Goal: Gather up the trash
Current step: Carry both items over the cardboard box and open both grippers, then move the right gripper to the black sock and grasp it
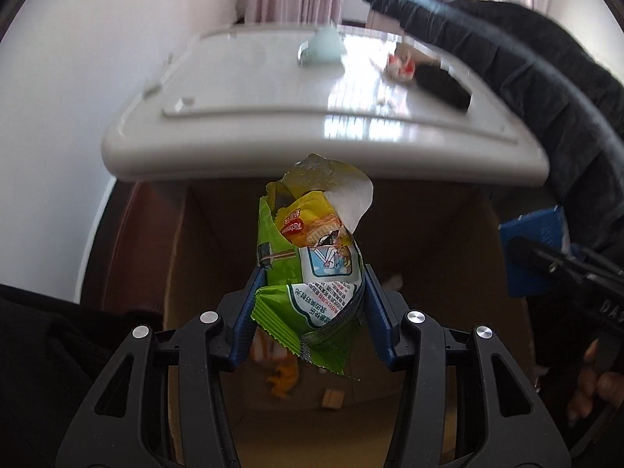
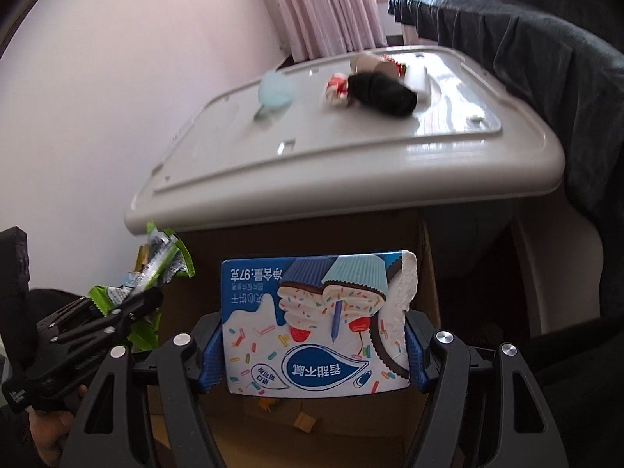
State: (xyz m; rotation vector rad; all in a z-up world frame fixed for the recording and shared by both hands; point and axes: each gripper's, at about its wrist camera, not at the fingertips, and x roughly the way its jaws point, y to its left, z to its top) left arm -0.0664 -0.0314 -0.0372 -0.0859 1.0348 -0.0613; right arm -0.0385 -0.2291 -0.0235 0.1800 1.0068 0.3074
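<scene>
The left gripper (image 1: 308, 292) is clamped on a crumpled green plastic snack wrapper (image 1: 312, 257) with a yellow packet tucked inside, its long axis standing upright between the fingers. The right gripper (image 2: 314, 341) is clamped on a flat blue-and-white cardboard biscuit box (image 2: 316, 319), held broadside. Both hang directly above an open brown cardboard box (image 1: 429, 241) that sits below the near edge of the white plastic tabletop (image 1: 273, 148). Judging by this, release needs only opening; more litter, a red-and-white wrapper (image 2: 337, 89), remains near the tabletop's far edge.
</scene>
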